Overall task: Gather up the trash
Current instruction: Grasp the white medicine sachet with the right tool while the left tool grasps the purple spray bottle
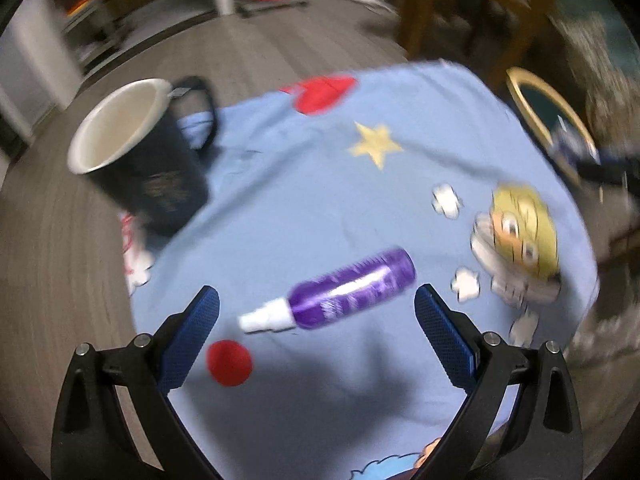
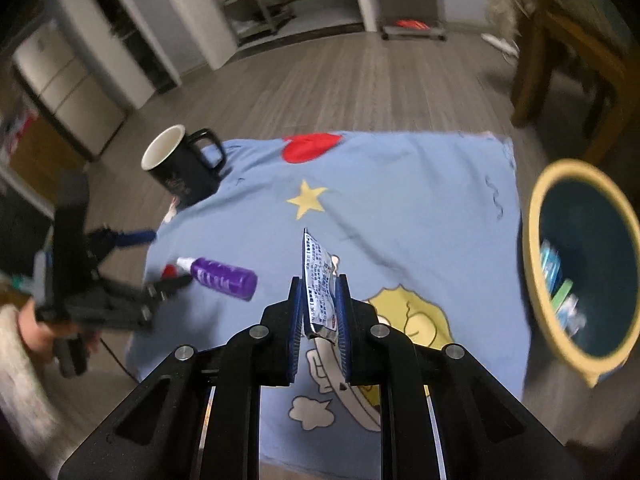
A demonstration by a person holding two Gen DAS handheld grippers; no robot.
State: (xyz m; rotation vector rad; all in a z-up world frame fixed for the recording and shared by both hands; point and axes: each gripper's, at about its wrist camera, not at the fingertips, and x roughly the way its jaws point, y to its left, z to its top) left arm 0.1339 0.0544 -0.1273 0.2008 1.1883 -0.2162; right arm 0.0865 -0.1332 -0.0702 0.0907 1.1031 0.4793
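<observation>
A purple spray bottle (image 1: 344,292) with a white nozzle lies on the blue cartoon cloth (image 1: 320,184). My left gripper (image 1: 316,300) is open, its blue pads on either side of the bottle and just above it; it also shows in the right wrist view (image 2: 160,264). My right gripper (image 2: 319,286) is shut on a white printed wrapper (image 2: 318,280), held upright above the cloth (image 2: 400,208). The bottle (image 2: 224,276) lies to its left. A yellow-rimmed bin (image 2: 584,264) with trash inside stands to the right of the cloth.
A black mug (image 1: 140,156) with a white inside stands on the cloth's far left corner, also in the right wrist view (image 2: 180,168). The bin's rim (image 1: 548,120) shows at the right. Wooden chair legs (image 2: 560,60) and shelving (image 2: 256,0) stand on the wood floor beyond.
</observation>
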